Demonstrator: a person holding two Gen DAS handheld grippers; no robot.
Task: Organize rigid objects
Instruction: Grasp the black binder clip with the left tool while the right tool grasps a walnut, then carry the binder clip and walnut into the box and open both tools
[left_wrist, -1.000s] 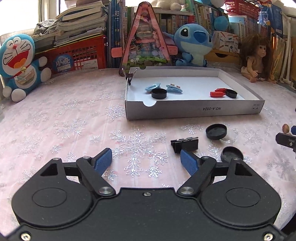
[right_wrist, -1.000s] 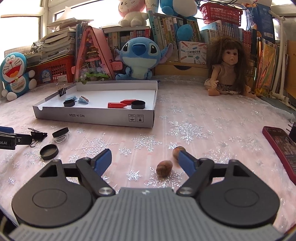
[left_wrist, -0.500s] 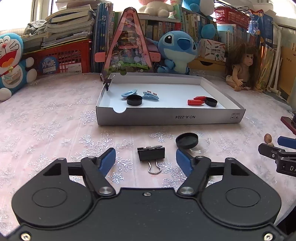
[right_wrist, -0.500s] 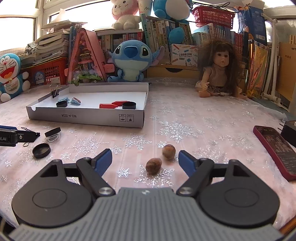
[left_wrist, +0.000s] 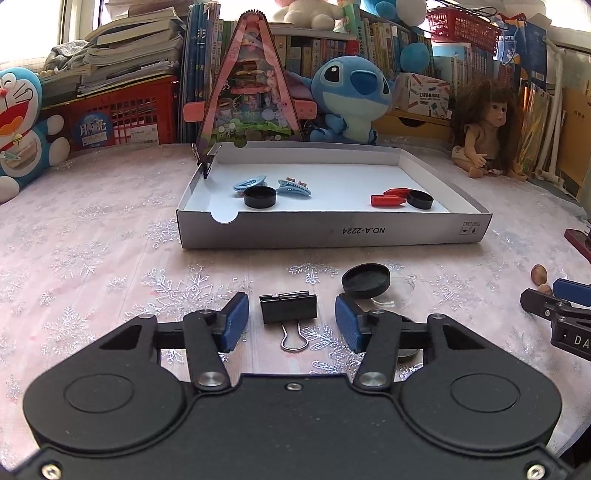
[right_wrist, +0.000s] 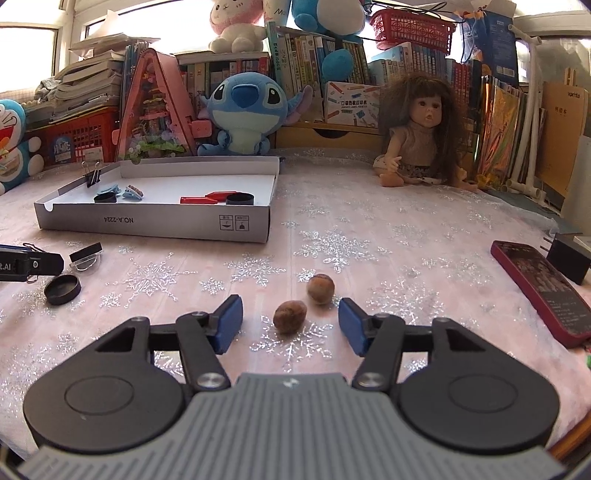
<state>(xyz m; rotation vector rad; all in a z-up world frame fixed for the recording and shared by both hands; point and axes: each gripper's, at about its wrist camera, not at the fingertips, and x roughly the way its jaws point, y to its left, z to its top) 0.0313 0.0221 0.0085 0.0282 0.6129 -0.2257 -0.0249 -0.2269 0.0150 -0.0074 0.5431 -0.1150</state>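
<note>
Right wrist: two nuts (right_wrist: 290, 316), apart.

Left gripper (left_wrist: 291, 322) sits low over the worktop (left_wrist: 110, 258), level, pointing straight ahead, jaws spread wide with both blue pads (left_wrist: 236, 320) clear of contact. Right gripper (right_wrist: 290, 320) matches it: low, level, jaws wide apart, blue pads (right_wrist: 231, 321) touching nothing. From the left camera, the right gripper's tip pokes in at the far right edge; from the right camera, the left one's tip shows at the far left edge.
</note>
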